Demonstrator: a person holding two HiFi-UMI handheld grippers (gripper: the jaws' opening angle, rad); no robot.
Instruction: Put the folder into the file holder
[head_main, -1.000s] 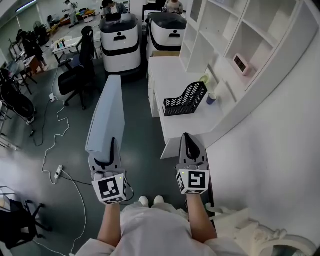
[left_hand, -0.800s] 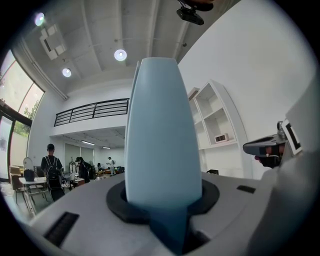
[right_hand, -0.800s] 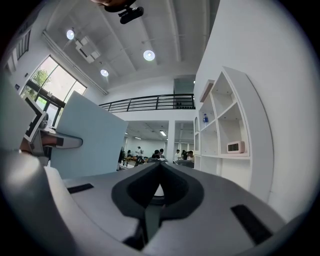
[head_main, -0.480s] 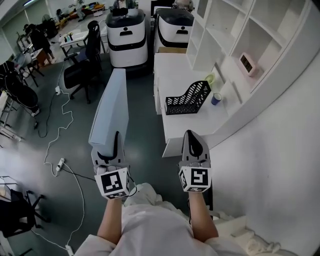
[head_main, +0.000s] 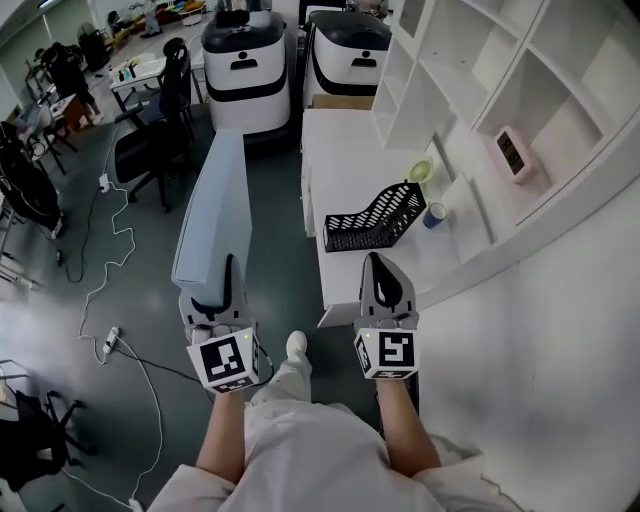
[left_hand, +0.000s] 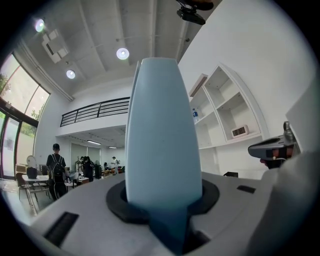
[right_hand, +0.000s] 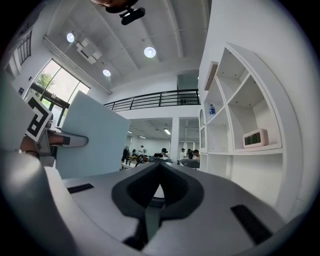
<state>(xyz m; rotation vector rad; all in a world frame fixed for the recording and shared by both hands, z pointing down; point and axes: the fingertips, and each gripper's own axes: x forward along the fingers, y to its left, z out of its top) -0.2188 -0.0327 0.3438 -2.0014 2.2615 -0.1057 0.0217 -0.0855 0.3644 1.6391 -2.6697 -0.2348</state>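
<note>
On the white counter, a black mesh file holder stands near a blue cup. The left claw clamps the smooth pale-blue folder over the floor; the right claw is pinched together, empty.

The head view looks steeply down from above the person, with the left gripper and right gripper near and the floor, desk, shelf and clock farther off. The left gripper view sits low behind its fingers and faces forward and up toward the ceiling, with the folder very near and filling its middle. The right gripper view faces the same way, and both share the shelf, clock, folder and ceiling, each catching the other gripper at one edge.
</note>
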